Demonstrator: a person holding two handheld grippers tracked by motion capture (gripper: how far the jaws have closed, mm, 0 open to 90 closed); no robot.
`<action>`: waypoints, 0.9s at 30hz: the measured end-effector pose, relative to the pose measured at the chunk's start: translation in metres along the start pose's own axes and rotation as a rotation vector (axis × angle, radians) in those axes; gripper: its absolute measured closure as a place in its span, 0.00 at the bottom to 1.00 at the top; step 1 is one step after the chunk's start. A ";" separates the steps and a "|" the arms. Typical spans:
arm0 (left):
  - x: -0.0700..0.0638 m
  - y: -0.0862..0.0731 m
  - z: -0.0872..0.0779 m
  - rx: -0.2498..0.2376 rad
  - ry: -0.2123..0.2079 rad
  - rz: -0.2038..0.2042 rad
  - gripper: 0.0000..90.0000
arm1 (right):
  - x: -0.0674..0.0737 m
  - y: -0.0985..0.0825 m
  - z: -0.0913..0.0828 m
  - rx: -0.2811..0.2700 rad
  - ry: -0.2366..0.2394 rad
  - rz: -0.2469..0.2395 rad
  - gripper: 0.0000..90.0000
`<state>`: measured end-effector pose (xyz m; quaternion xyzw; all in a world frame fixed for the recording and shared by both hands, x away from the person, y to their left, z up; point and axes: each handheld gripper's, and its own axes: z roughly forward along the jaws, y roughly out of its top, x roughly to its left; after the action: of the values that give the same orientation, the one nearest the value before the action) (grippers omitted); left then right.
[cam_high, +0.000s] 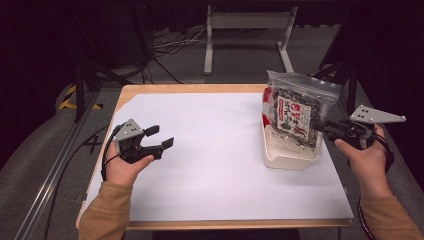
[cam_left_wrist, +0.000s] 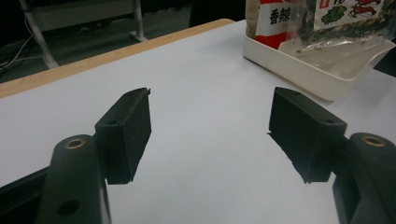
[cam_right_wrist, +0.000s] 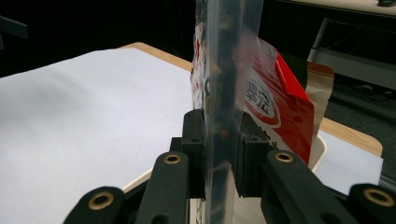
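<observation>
Right tongs (cam_high: 320, 125) clench the clear snack bag (cam_high: 295, 112) over the white tray (cam_high: 290, 159); left tongs (cam_high: 161, 137) gape, released, above the desk (cam_high: 210, 165).

We are seeing the tray (cam_high: 290, 159) sitting on the sheet (cam_high: 215, 160) covering the table (cam_high: 150, 89), toward its right side. The snack bag (cam_high: 295, 112) is standing in the tray, with another packet (cam_right_wrist: 280, 112) behind it. The right gripper (cam_high: 320, 125) is meeting the bag from the right; the left gripper (cam_high: 162, 137) is hanging over the sheet's left part, well apart from the tray.
</observation>
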<state>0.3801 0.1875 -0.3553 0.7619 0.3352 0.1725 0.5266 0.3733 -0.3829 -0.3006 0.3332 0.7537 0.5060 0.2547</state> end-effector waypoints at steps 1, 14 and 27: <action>0.000 0.000 0.000 0.002 0.003 0.001 0.34 | 0.000 -0.001 0.002 -0.006 -0.001 0.002 0.85; 0.001 -0.002 0.001 0.005 0.002 -0.006 0.34 | 0.000 -0.018 0.020 -0.104 -0.001 0.023 0.85; 0.000 -0.003 0.005 0.019 -0.004 -0.007 0.34 | 0.006 -0.049 0.016 0.025 -0.025 0.016 0.85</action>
<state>0.3824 0.1848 -0.3596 0.7659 0.3386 0.1662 0.5207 0.3691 -0.3817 -0.3529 0.3487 0.7542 0.4942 0.2557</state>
